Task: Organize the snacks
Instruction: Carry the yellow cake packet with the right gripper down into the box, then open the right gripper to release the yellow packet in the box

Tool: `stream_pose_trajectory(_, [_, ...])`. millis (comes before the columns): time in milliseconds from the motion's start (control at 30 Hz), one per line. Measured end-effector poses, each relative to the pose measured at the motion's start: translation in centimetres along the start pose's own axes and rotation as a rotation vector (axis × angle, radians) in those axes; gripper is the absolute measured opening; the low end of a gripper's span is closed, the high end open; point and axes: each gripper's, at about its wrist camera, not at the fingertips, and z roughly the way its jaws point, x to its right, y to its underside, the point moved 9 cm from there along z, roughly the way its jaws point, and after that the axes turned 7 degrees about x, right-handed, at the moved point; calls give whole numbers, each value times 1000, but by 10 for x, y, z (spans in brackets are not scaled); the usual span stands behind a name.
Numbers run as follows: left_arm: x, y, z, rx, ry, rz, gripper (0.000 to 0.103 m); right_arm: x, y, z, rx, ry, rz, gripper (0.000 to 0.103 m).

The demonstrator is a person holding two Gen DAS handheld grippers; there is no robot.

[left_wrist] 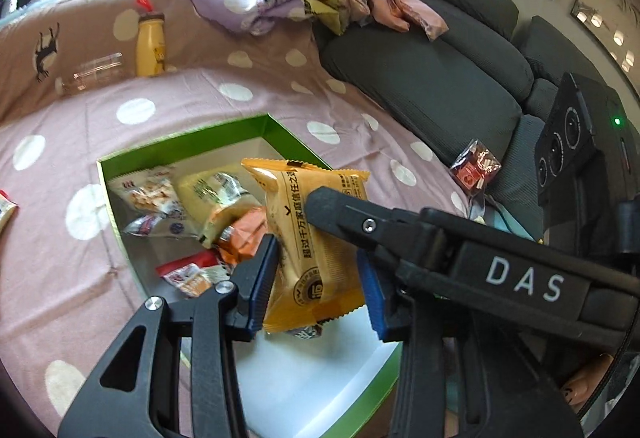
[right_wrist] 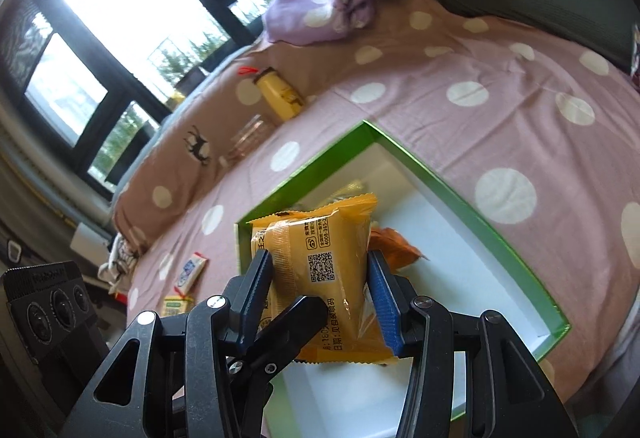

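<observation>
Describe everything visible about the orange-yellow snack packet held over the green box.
The orange-yellow snack packet is a glossy plastic pillow pack with crimped, serrated ends, black Chinese print, a round logo and a QR code on its back. It is sealed and puffed, held above the green box, clear of the snacks inside. Both the left gripper and the right gripper clamp it.

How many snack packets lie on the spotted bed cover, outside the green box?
2: a blue-and-white packet and a yellow-green packet just below it, both left of the box. Others may be hidden.
</observation>
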Motion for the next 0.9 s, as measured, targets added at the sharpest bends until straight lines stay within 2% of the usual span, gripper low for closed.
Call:
stream_pose_trajectory(200, [6, 12, 24, -82, 41, -62, 38, 24, 3, 7, -42, 70, 32, 52])
stream_pose_trajectory(467, [10, 18, 27, -107, 55, -84, 43, 41, 2, 8, -42, 135, 75, 52])
stream_pose_trajectory(500, [9, 19, 25, -105, 46, -81, 44, 42, 0, 7, -34, 142, 78, 53])
stream_pose_trajectory(567, [5, 18, 18, -92, 22, -73, 50, 42, -1, 5, -23, 154, 72, 62])
stream_pose_trajectory(600, [3, 18, 14, -82, 11, -70, 55, 42, -1, 6, -24, 151, 70, 63])
stream_pose_trajectory(733, [-12, 15, -11, -26, -35, -75, 64, 35, -1, 6, -18, 150, 49, 64])
stream_pose_trajectory(833, [-32, 14, -36, 18, -115, -83, 68, 24, -1, 5, -5, 144, 18, 64])
stream_pose_trajectory(900, [-47, 15, -53, 43, -179, -82, 80, 13, 0, 6, -2, 126, -7, 65])
